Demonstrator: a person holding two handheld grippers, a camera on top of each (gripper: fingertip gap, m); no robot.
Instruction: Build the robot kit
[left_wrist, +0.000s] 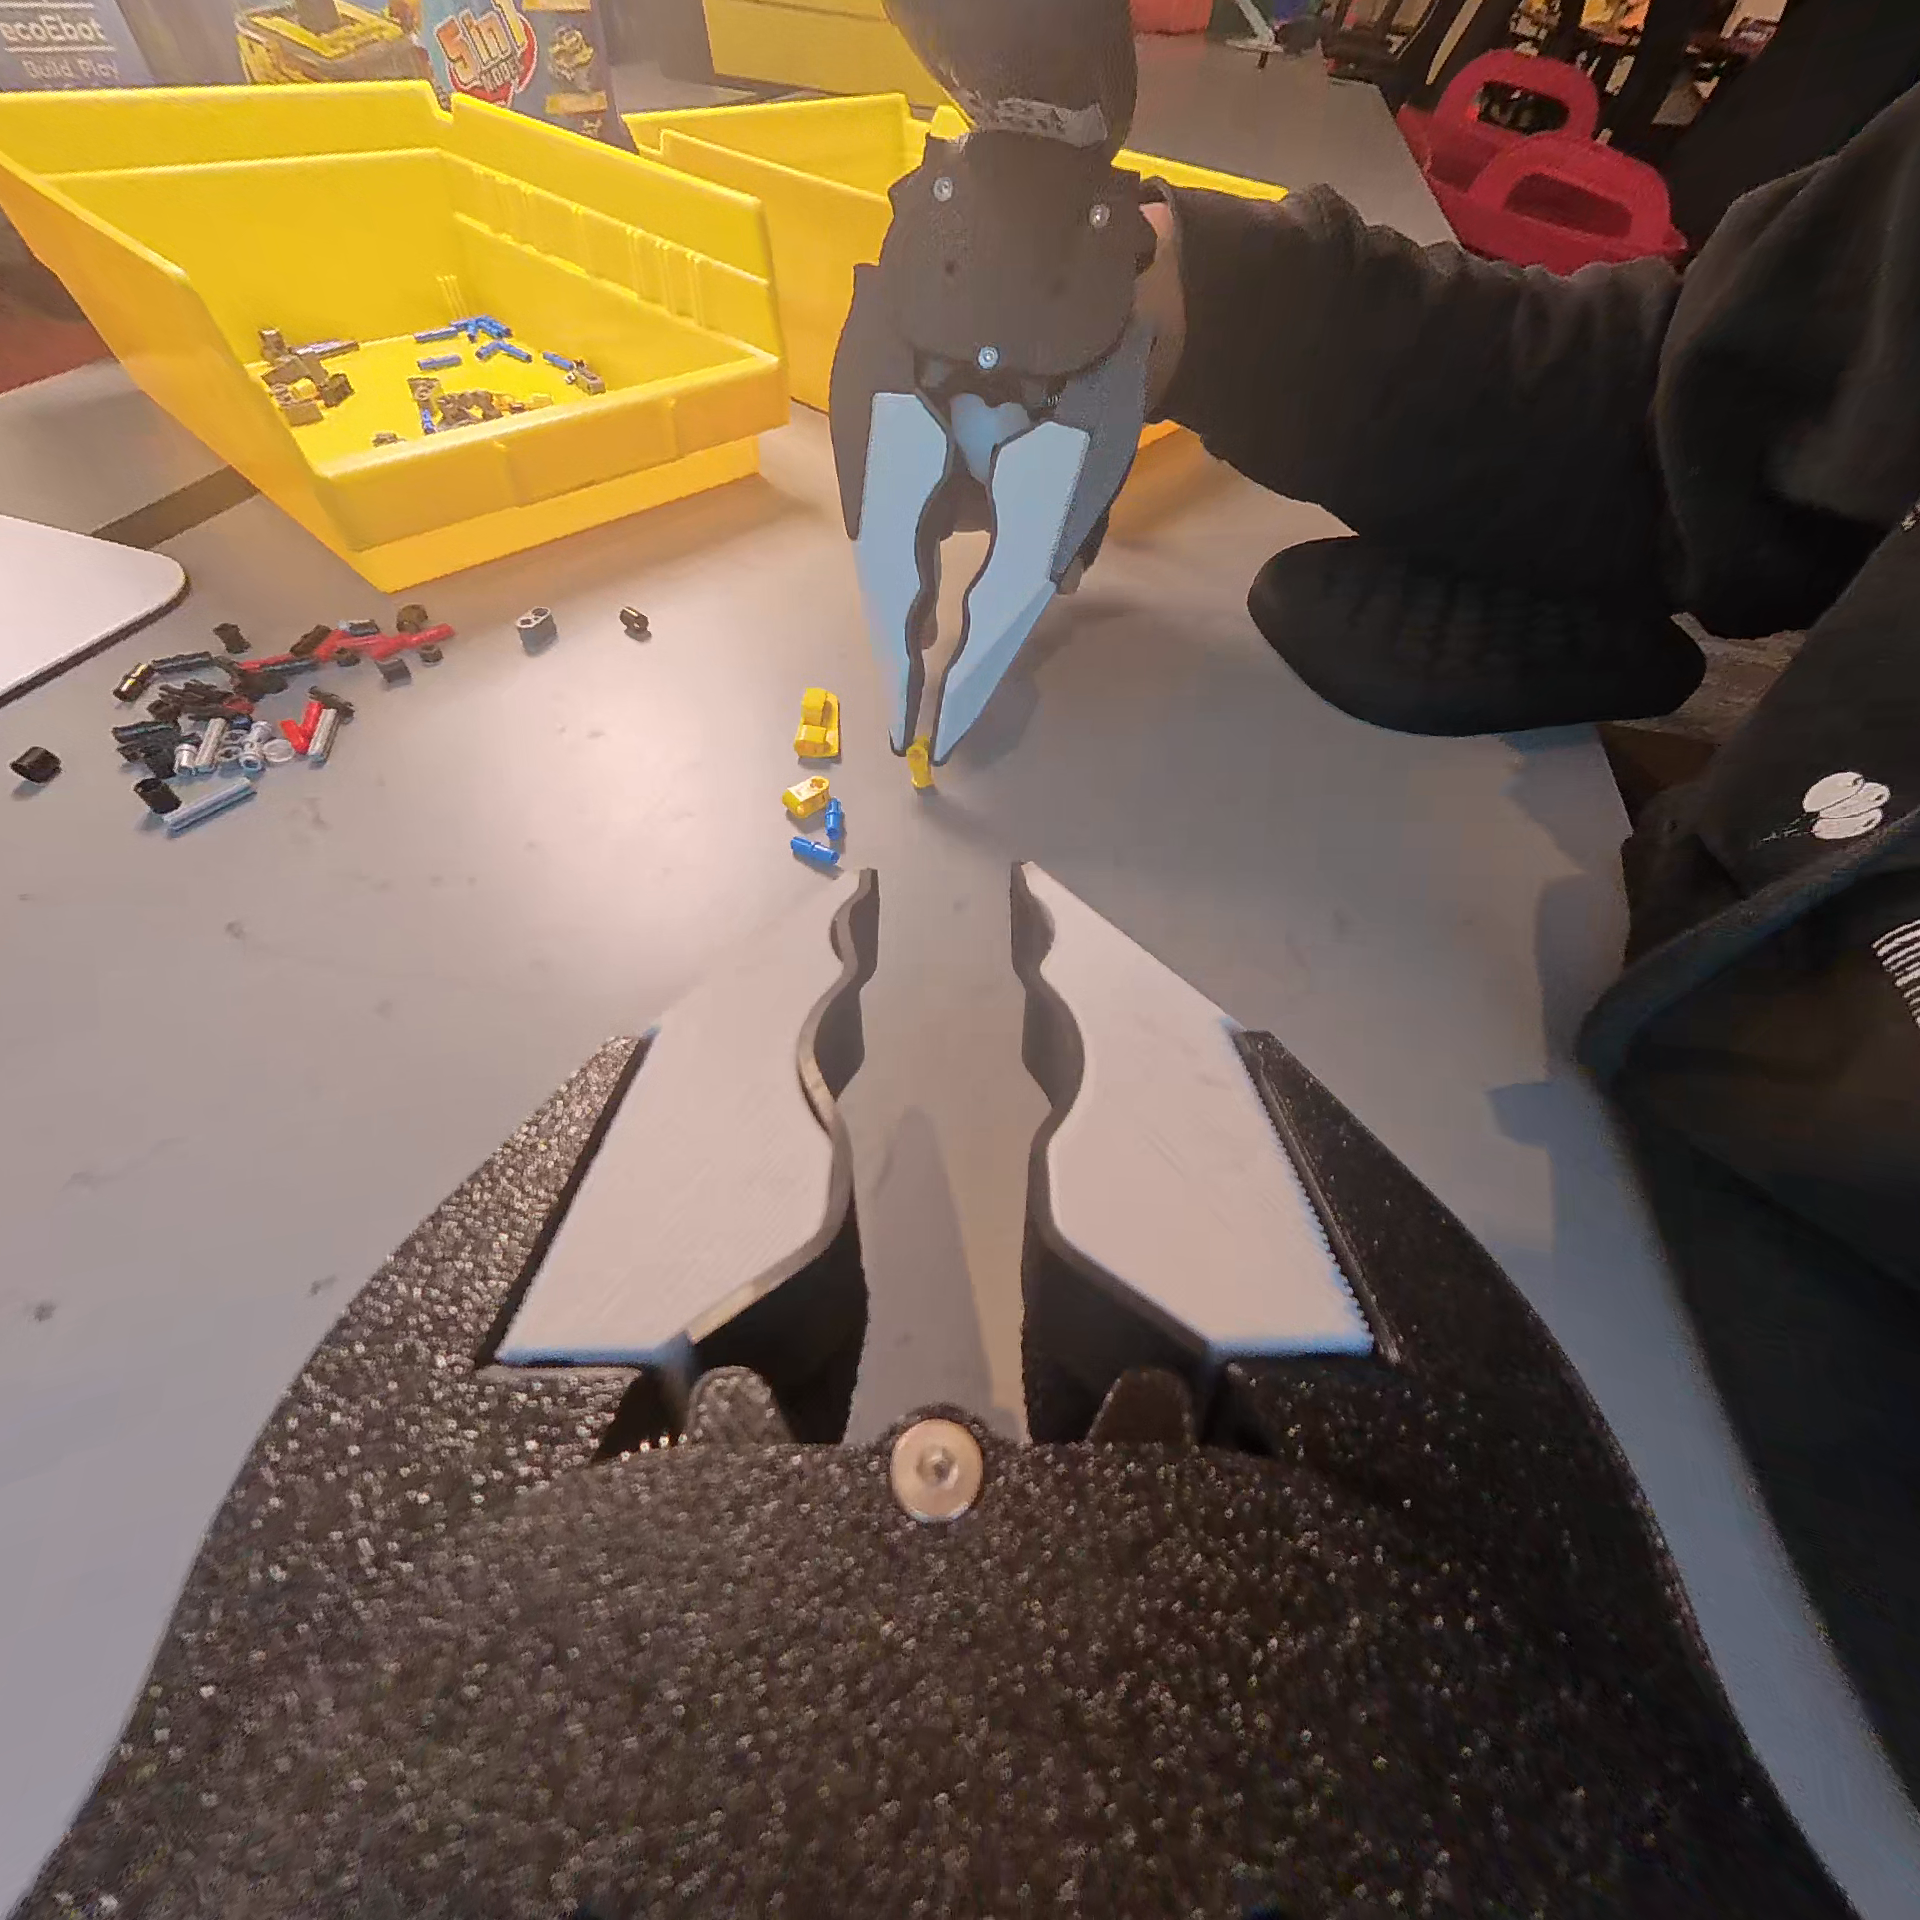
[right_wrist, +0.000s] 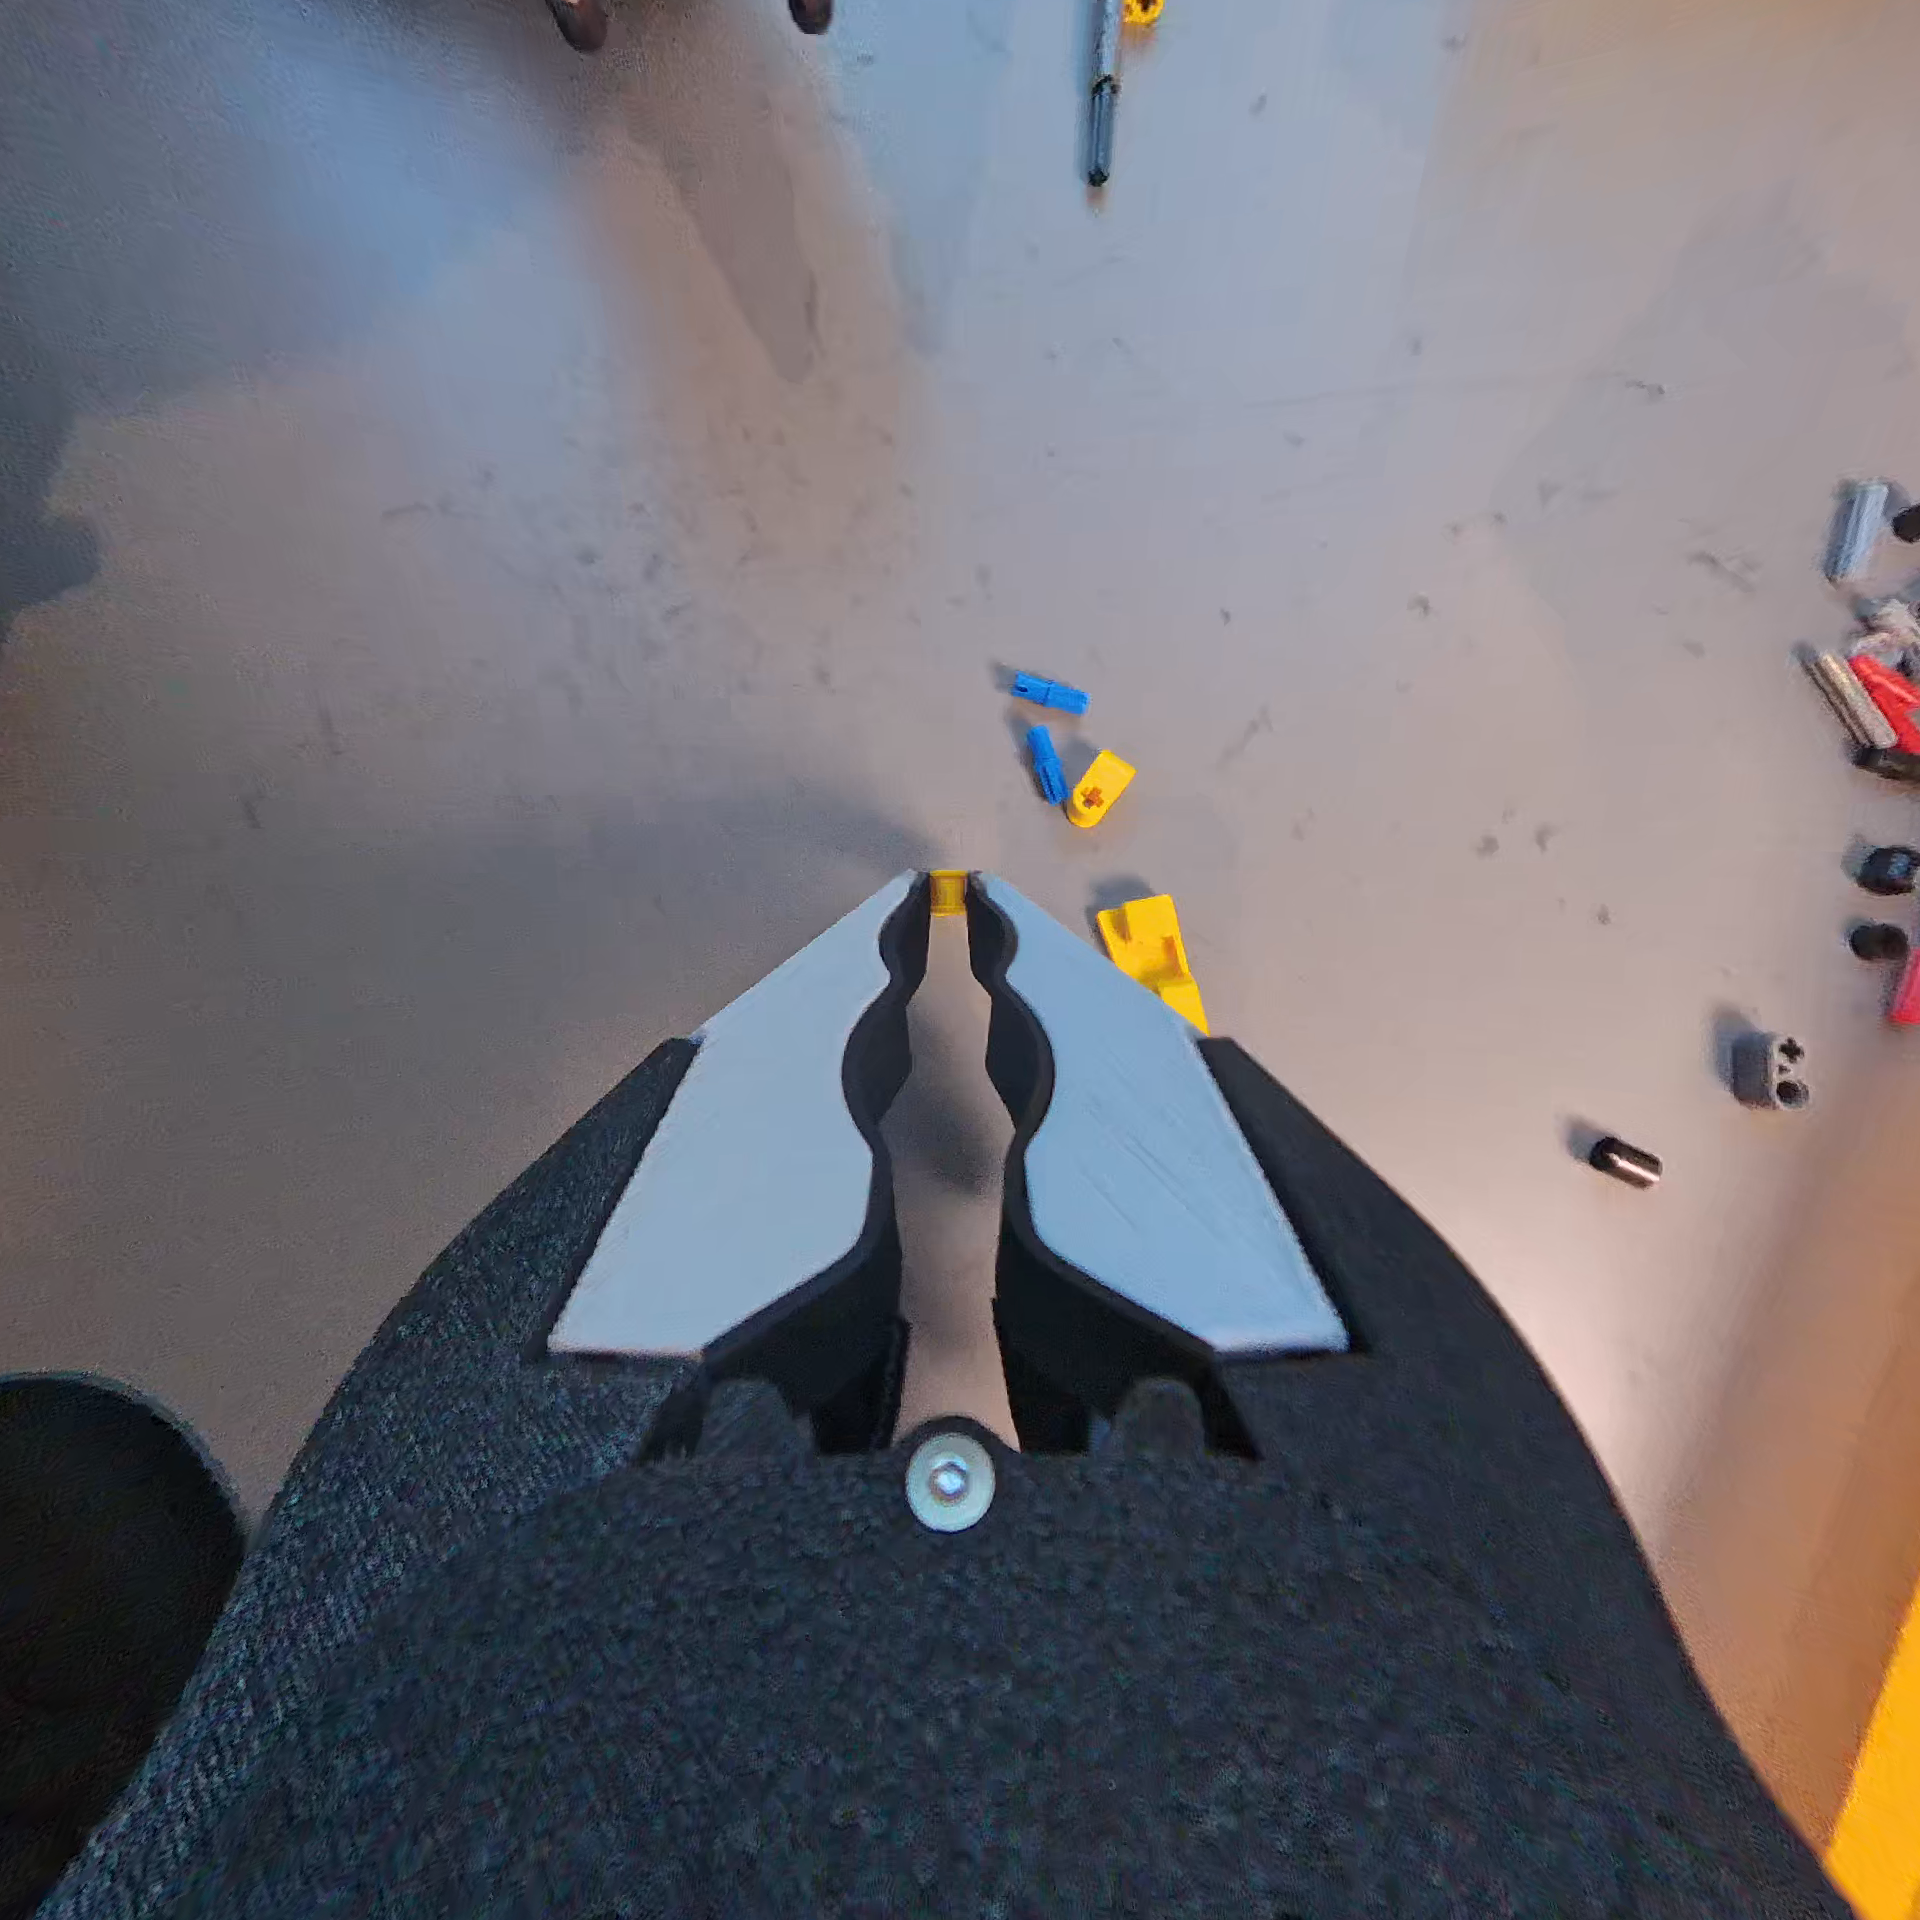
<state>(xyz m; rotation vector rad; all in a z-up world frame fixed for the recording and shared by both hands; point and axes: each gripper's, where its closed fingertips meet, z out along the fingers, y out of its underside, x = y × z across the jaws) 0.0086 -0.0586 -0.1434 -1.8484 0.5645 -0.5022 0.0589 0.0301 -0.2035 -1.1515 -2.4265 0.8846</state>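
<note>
Left wrist view: yellow bin holds small parts (blue, dark).

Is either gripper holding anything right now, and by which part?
The right gripper pinches a small yellow piece by its sides at the very fingertips, on or just above the table. The left gripper is open and empty.

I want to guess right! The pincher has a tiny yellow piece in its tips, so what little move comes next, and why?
Probably a small straight lift. The right gripper is pinching the small yellow plastic piece at its very tips, down at the grey tabletop. Two blue pins and a yellow plastic connector lie beside it, so sliding sideways might knock them.
</note>
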